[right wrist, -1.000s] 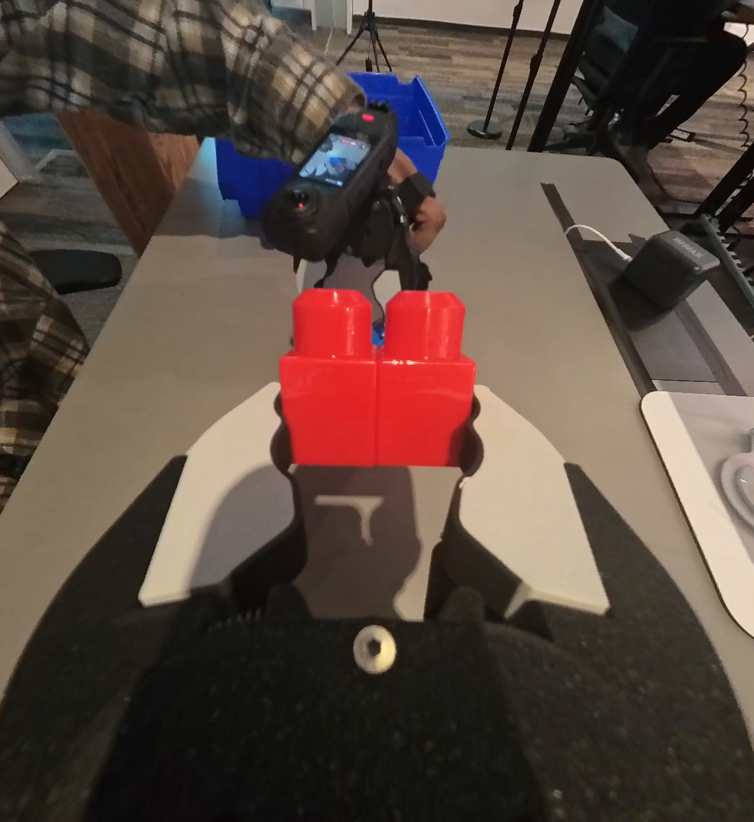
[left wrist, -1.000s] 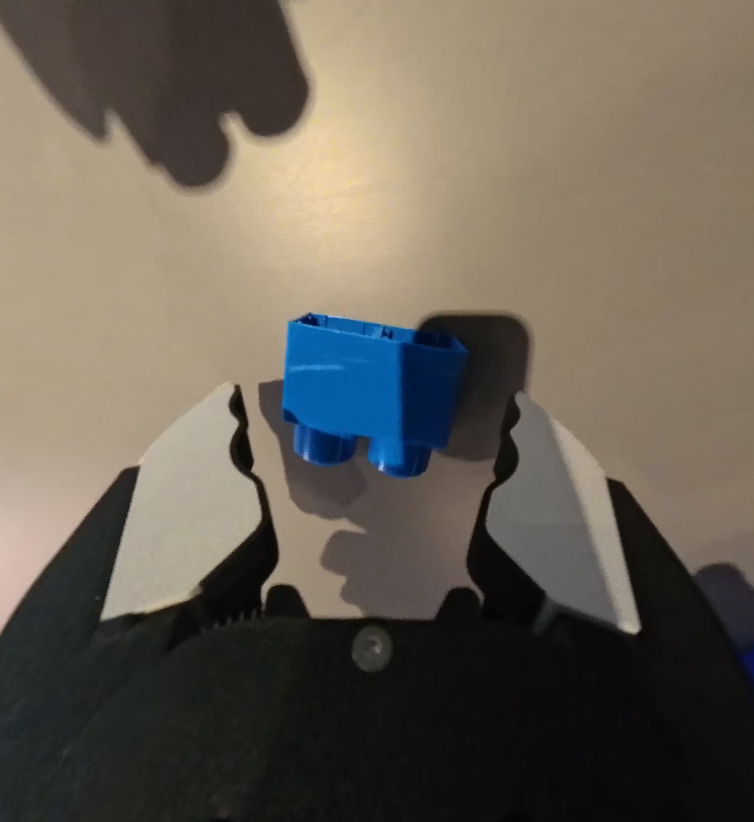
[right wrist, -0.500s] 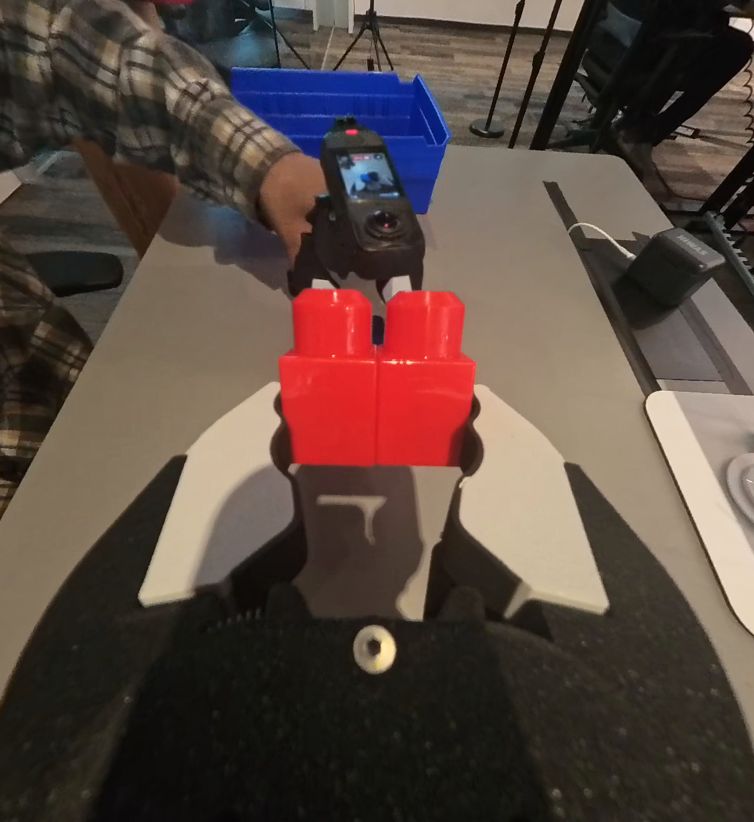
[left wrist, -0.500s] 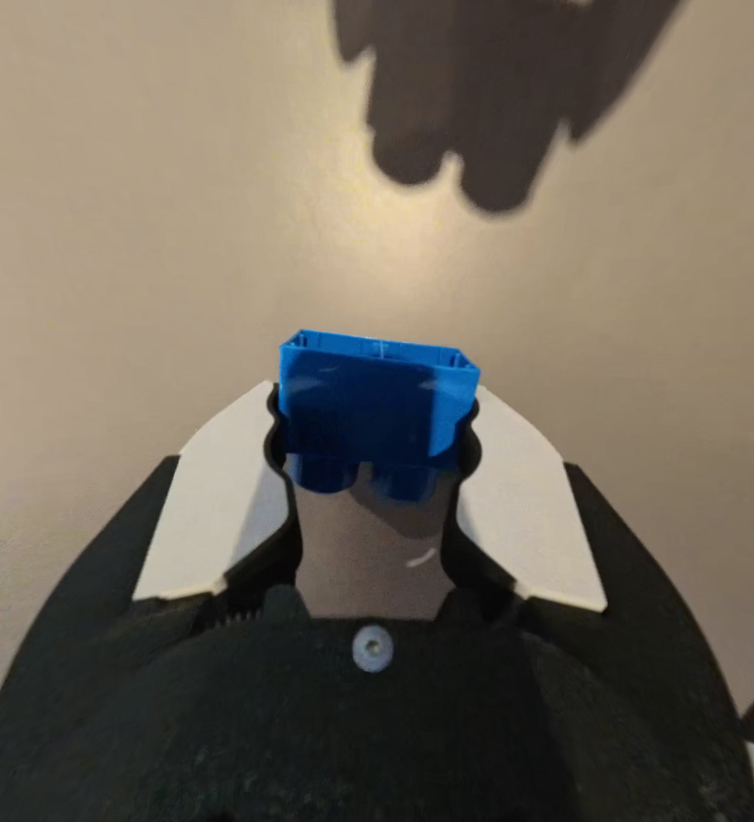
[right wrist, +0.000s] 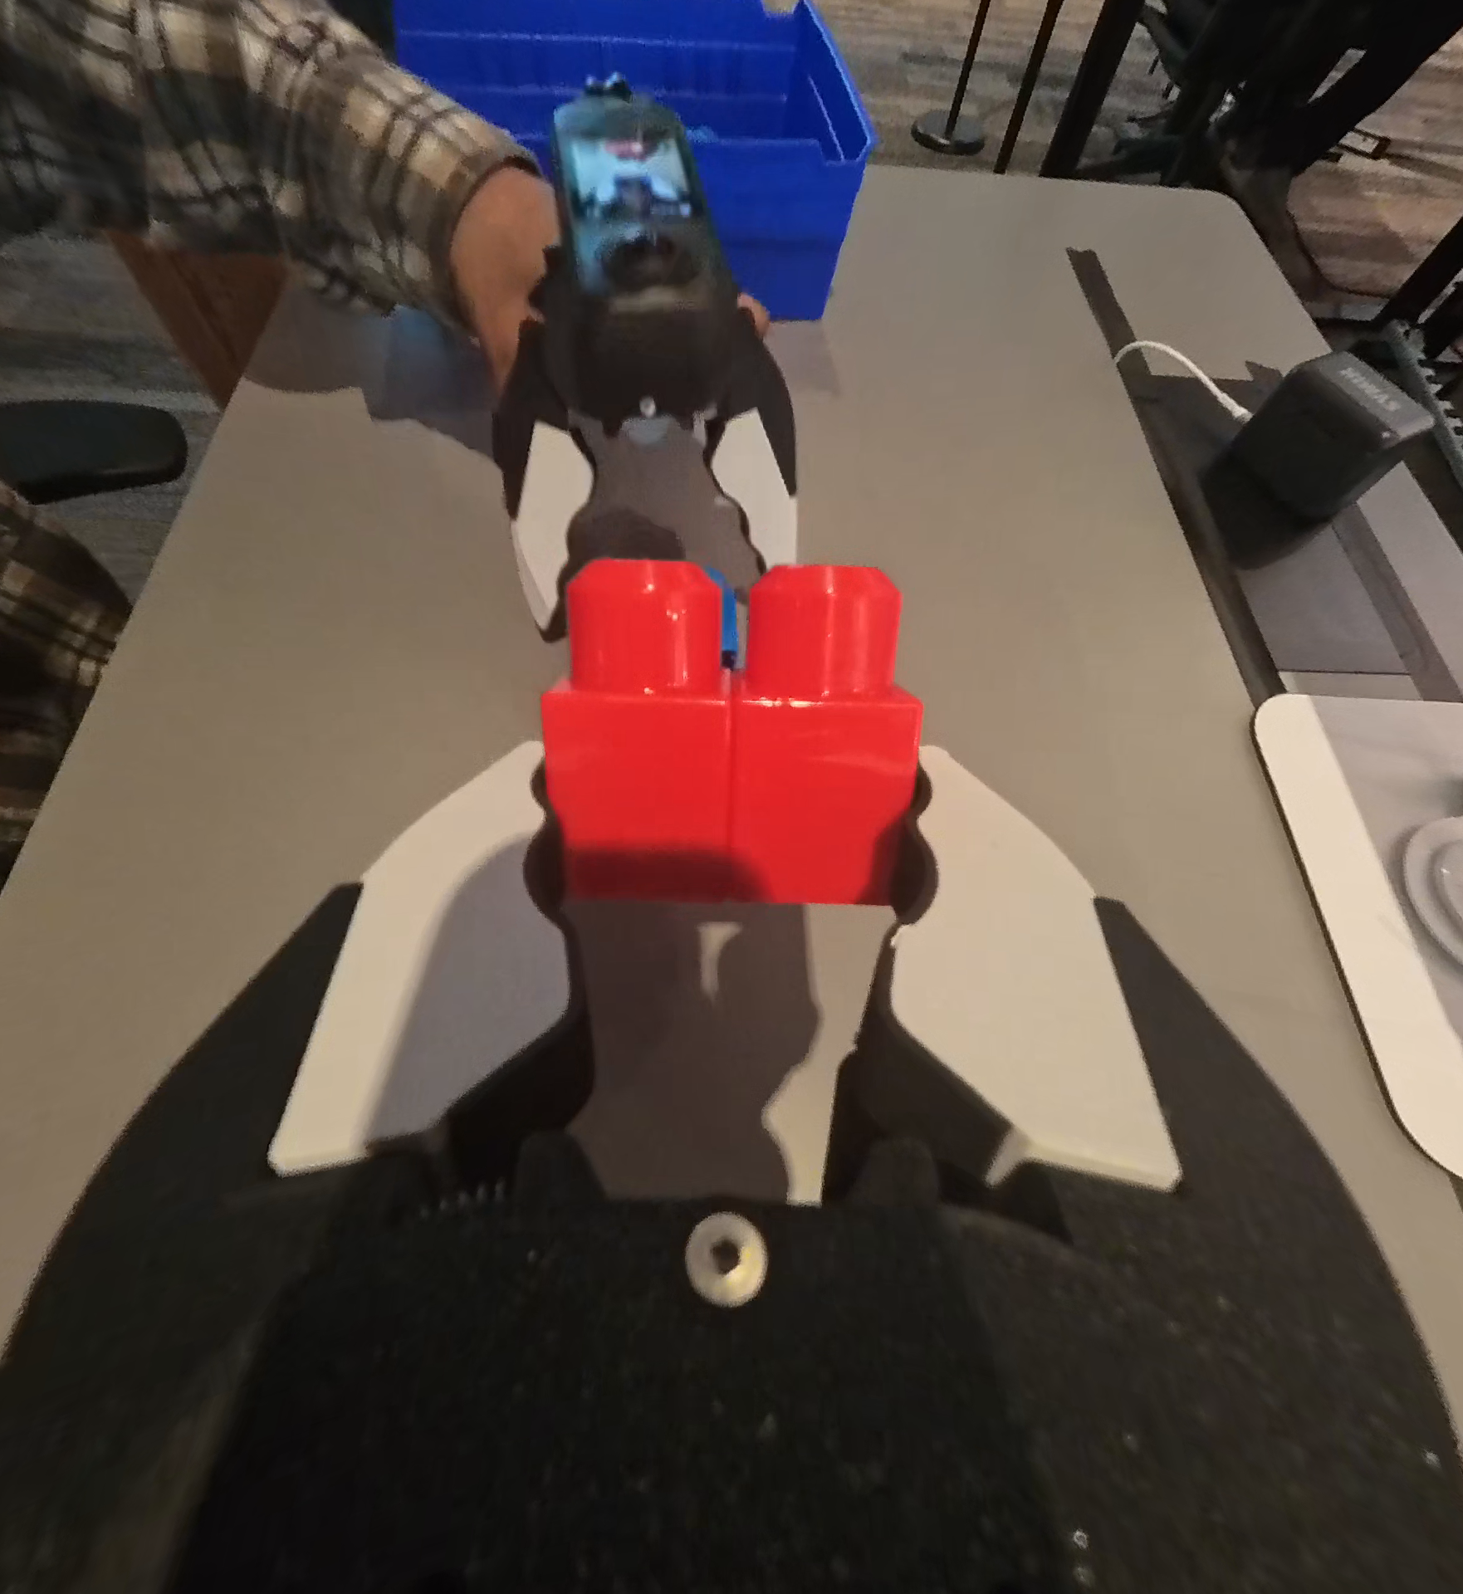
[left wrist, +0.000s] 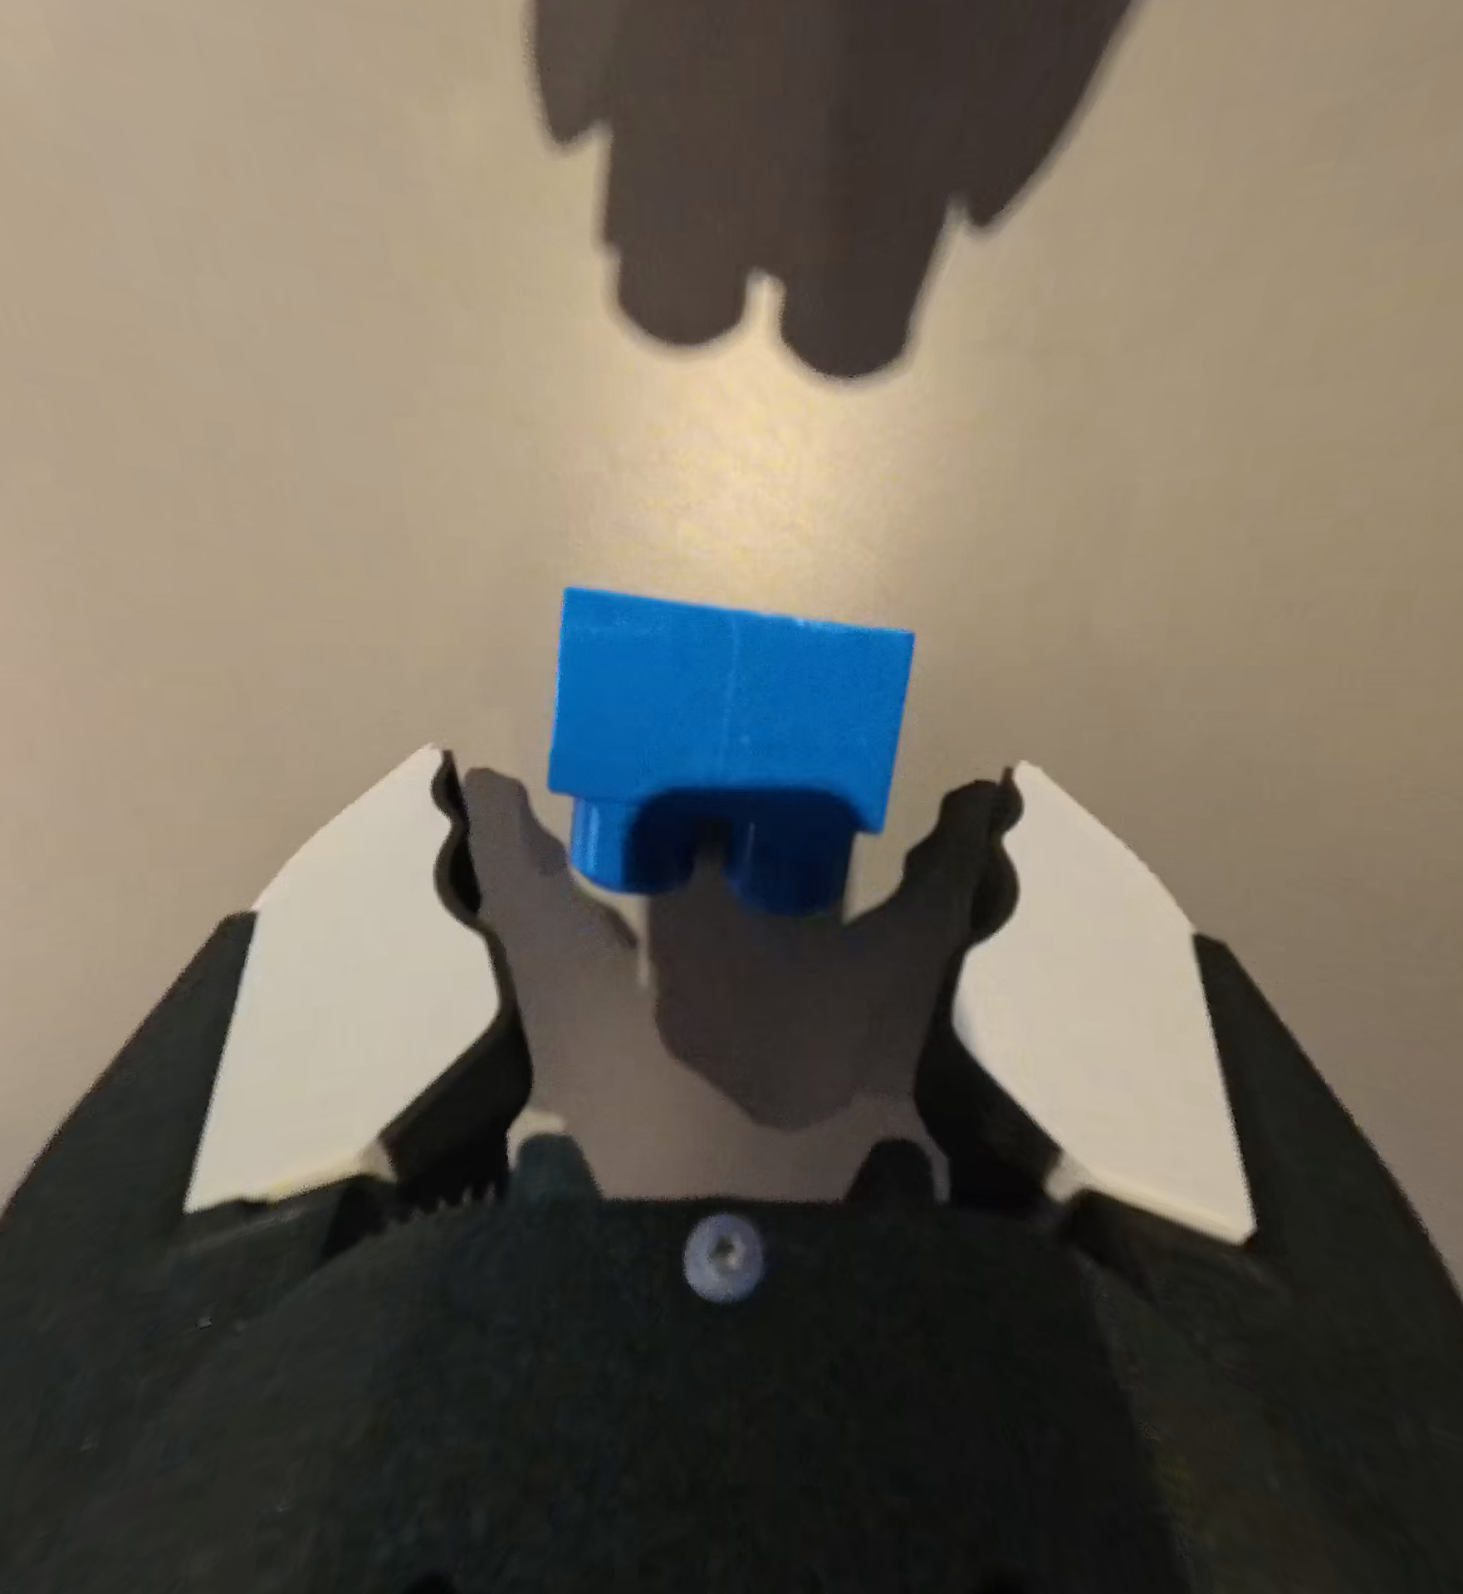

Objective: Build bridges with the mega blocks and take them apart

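A blue two-stud block lies on its side on the grey table, studs toward the camera. My left gripper is open above it, fingers apart on either side and not touching it. In the right wrist view a sliver of the blue block shows between the red studs, with the left gripper over it. My right gripper is shut on a red two-stud block, studs pointing away, held above the table.
A blue bin stands at the table's far end. A dark box with a white cable sits at the right edge. A white tray with a clear dish lies on the right. A person's plaid sleeve reaches in from the left. The gap from one gripper's tips to the other's is roughly 20 cm.
The left gripper was shut on the blue block half a second ago; it has opened and the block now lies free on the table. The right gripper still holds the red block.
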`<state>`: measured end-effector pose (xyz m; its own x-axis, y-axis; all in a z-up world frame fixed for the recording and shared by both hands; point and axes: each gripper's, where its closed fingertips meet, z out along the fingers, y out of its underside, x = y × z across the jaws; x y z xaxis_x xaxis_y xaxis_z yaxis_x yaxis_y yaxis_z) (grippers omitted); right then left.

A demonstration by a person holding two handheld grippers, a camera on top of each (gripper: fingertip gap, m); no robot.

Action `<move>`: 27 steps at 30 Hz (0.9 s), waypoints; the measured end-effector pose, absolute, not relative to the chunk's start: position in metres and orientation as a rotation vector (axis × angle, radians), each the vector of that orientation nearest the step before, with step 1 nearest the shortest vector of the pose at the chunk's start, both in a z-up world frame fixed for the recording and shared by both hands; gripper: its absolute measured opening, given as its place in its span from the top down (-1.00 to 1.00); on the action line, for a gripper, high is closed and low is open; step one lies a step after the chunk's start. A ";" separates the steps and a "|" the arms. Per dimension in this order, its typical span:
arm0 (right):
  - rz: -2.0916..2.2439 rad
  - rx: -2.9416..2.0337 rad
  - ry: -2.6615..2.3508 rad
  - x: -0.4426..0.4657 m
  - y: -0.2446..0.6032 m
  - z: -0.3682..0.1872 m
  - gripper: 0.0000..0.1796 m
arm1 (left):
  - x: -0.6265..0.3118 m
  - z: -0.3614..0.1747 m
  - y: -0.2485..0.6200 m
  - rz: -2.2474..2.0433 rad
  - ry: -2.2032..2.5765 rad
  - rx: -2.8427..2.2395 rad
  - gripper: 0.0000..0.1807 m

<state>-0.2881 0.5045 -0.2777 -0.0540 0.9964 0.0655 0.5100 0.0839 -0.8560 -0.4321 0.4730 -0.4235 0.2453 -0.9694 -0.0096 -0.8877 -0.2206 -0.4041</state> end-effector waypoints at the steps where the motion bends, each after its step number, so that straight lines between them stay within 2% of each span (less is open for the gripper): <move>1: 0.862 -1.520 -1.663 -0.288 0.505 -0.280 0.17 | -0.436 -0.424 0.472 -0.389 1.696 -2.186 -0.25; 11: 0.760 -1.611 -1.744 -0.292 0.506 -0.305 0.17 | -0.448 -0.435 0.473 -0.395 1.732 -2.134 -0.18; 21: 0.809 -1.569 -1.708 -0.295 0.506 -0.297 0.17 | -0.430 -0.431 0.471 -0.576 1.633 -1.971 0.18; 27: 0.817 -1.569 -1.728 -0.300 0.504 -0.302 0.17 | -0.422 -0.431 0.472 -0.603 1.554 -1.951 0.19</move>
<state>-0.2997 0.5035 -0.3021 -0.0662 0.9961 0.0589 0.5862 0.0866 -0.8055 -0.4218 0.4724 -0.4310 0.2240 -0.9746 -0.0013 -0.7188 -0.1643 -0.6755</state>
